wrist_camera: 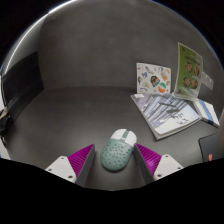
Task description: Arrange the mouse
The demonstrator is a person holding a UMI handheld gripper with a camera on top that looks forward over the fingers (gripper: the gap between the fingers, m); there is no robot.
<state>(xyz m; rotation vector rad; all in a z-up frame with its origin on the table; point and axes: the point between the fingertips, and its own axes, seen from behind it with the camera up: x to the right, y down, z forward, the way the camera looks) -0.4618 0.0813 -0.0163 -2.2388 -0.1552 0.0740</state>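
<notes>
A pale teal, perforated mouse (117,153) with a white front and scroll wheel lies on the grey desk (80,110). It stands between the fingers of my gripper (116,150). The magenta pads (76,160) flank it on either side. The right pad is close against the mouse's side, and a narrow gap shows at the left pad. The mouse rests on the desk, and the gripper is open around it.
A stack of papers and a booklet (170,112) lies beyond the fingers to the right, with two illustrated cards (154,79) standing behind it. A black device with cables (8,112) sits at the left. A dark object (212,152) lies at the far right.
</notes>
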